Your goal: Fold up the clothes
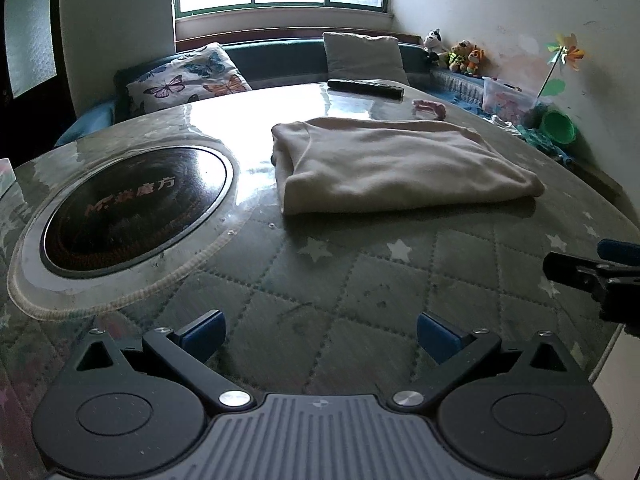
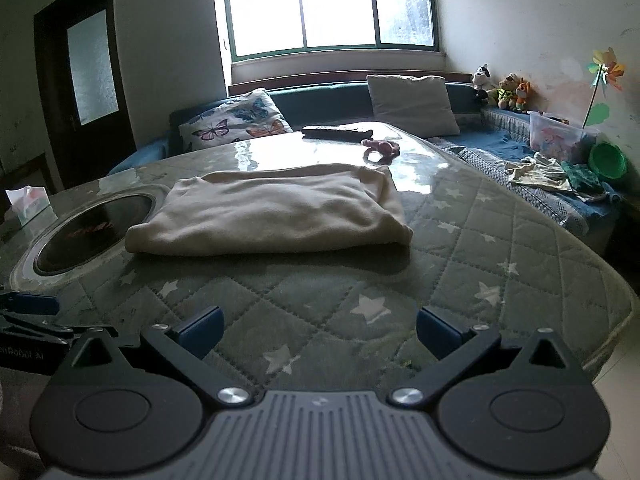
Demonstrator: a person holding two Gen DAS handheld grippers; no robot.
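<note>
The cream garment (image 1: 404, 164) lies folded into a rectangular stack on the quilted star-pattern table cover (image 1: 360, 280), just beside the round black inset cooktop (image 1: 136, 204). The left gripper (image 1: 318, 334) hovers over the near cover, its 2 blue-padded fingers (image 1: 204, 330) spread wide and empty. The right gripper (image 2: 318, 330) is likewise spread, holding nothing. A dark remote (image 2: 336, 133) and a pink object (image 2: 382, 147) rest beyond the garment.

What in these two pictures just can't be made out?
- Folded cream garment: its type; the folds hide it in both views.
- Pink item behind it: too small and blurred in both views.
- Right tongs in the left wrist view: cut off by the edge.
- Clear toy box: contents too small.
- Outside the window: washed out by glare.
</note>
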